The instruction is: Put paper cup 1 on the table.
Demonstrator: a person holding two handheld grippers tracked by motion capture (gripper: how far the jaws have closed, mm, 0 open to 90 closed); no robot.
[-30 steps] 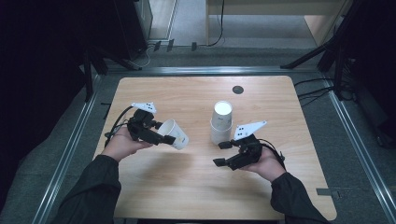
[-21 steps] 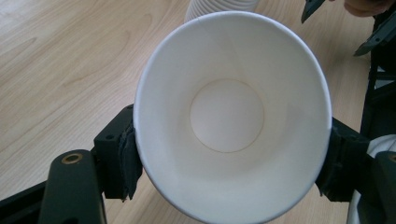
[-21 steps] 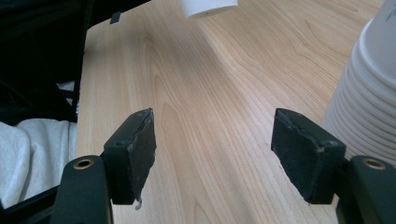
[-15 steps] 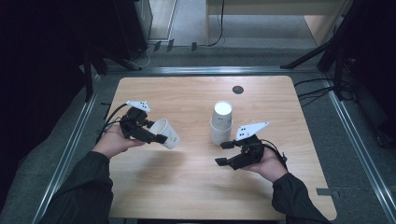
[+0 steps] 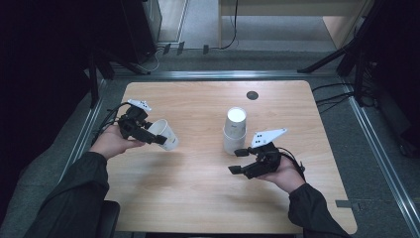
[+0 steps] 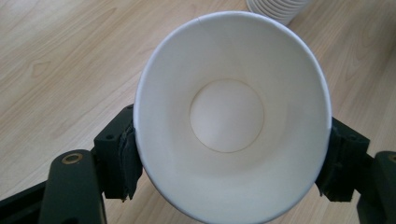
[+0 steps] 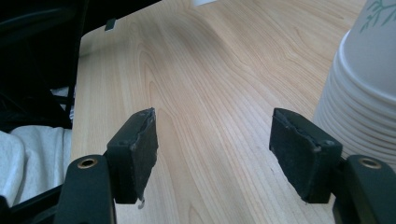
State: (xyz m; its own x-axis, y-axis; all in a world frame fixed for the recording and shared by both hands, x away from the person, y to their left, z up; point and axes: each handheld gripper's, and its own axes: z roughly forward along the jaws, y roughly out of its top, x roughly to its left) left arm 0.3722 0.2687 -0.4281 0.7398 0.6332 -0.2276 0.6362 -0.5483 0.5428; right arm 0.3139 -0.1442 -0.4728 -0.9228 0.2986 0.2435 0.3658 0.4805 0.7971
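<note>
A: Where is the paper cup sitting right now?

B: It isn't sitting. The left gripper is pinching it across the rim, one jaw on each side, and is holding it off the desk near the left edge. It is lying tilted, mouth turned back toward the gripper and base pointing toward the middle of the desk. In the left gripper view the mouth is facing the camera, squeezed slightly oval.

A: And the other hand?

B: The right gripper is hovering with its jaws spread and nothing between them, just beside the stack of cups, at the stack's near side.

A: So which way is the stack lying from the held cup?

B: Off to the right, well apart, roughly along the line the cup's long axis is pointing. The right gripper is much the nearer to the stack; I'm judging that any move onto it favours that hand.
</note>
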